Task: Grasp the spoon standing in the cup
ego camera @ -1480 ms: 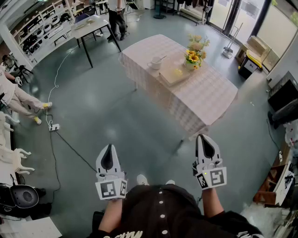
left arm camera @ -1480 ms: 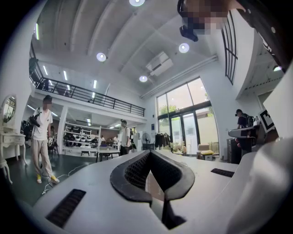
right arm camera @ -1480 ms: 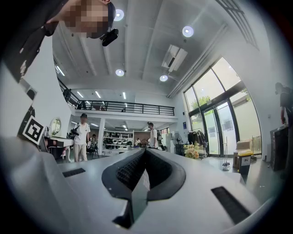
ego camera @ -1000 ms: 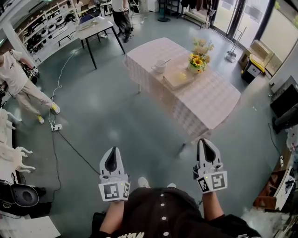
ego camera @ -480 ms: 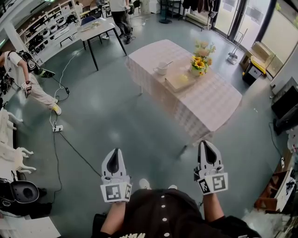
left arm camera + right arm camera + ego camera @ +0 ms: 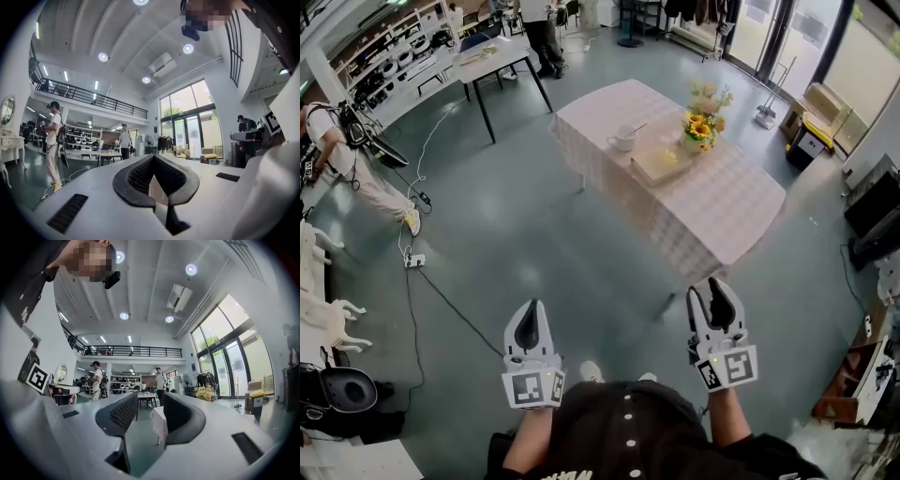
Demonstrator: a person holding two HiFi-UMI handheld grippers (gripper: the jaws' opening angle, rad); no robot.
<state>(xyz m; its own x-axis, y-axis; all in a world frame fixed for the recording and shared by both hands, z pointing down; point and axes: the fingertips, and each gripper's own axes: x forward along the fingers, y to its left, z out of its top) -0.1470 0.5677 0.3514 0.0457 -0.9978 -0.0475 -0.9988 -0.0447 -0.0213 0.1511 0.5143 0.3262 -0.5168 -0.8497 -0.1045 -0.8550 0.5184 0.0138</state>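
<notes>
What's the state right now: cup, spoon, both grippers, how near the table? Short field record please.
cup: white, on the checked table beside the wooden board
spoon: standing in the cup, untouched
left gripper: shut, empty
right gripper: jaws have just been opening, nothing between them
approach: both grippers far short of the table

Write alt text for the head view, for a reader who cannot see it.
A person stands on a grey floor, well short of a cloth-covered table bearing a cup with a spoon, a board and flowers. They hold two claws: the left claw shut, the right claw just opening, nothing between its jaws.
</notes>
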